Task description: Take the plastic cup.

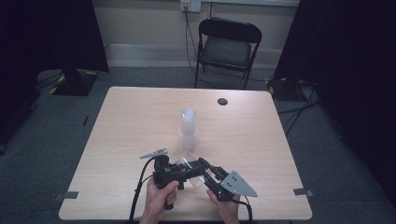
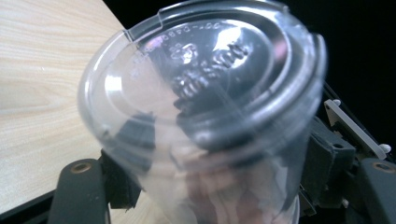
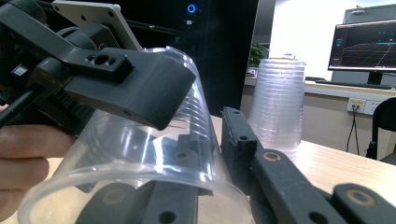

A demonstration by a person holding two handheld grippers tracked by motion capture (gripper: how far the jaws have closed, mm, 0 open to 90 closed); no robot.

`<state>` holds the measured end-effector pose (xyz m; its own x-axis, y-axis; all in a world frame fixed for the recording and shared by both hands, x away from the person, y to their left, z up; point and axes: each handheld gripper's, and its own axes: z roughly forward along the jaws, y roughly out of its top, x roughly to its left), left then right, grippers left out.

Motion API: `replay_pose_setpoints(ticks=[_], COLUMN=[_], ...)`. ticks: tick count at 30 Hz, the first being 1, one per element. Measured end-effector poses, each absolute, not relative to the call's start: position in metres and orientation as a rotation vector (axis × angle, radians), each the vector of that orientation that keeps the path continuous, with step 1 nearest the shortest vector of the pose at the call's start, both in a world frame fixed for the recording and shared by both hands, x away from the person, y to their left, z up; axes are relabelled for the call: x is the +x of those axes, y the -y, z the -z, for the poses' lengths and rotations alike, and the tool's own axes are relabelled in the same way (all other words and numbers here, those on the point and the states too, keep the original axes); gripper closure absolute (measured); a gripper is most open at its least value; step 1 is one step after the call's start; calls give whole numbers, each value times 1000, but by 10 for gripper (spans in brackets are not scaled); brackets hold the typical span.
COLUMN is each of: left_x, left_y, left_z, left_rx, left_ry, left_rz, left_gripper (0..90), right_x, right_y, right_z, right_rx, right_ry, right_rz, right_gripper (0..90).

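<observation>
**Tongs share one clear cup**

Both tongs, left (image 1: 187, 169) and right (image 1: 205, 171), are clamped on a single clear plastic cup (image 1: 192, 169), held sideways above the bench (image 1: 121, 121), probably for transfer. The cup stack (image 1: 188, 128) is left upright just beyond.

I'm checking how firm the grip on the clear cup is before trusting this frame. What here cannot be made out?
- High view: the clear cup is small, and the left gripper and right gripper cover much of it.
- Left gripper view: the embossed lettering on the cup base is blurred and unreadable; the cup hides the jaw tips.
- Right gripper view: the cup stack blurs together, so its count is unclear.
</observation>
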<state>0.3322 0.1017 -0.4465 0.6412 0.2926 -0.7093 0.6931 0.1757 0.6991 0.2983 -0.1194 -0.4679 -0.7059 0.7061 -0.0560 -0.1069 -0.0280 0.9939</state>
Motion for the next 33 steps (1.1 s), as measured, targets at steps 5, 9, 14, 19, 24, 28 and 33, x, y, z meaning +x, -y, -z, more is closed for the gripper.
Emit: replay_pose_setpoints(ticks=[5,9,14,19,24,28,33], left_x=[331,329,329,329,328,329,326], left_y=[-105,-107,-108,-108,-115,-119,-117], left_z=[445,444,444,444,441,441,442], left_rx=[1433,1436,1454,1457,1456,1493,1550], left_ry=[-879,-869,-856,-854,-840,-868,-868], left_rz=[295,247,233,219,139,57,-28], left_gripper=[240,220,201,167,122,154,179], right_x=[298,298,297,296,297,299,303], right_y=[120,119,119,123,130,142,148], right_z=[468,466,467,467,466,465,465], right_rx=[632,638,638,666,703,762,802], right_ry=[-1676,-1685,-1702,-1705,-1689,-1677,-1715], right_rz=[-1786,-1778,-1765,-1761,-1757,-1758,-1732], right_gripper=[848,852,859,863,872,879,875])
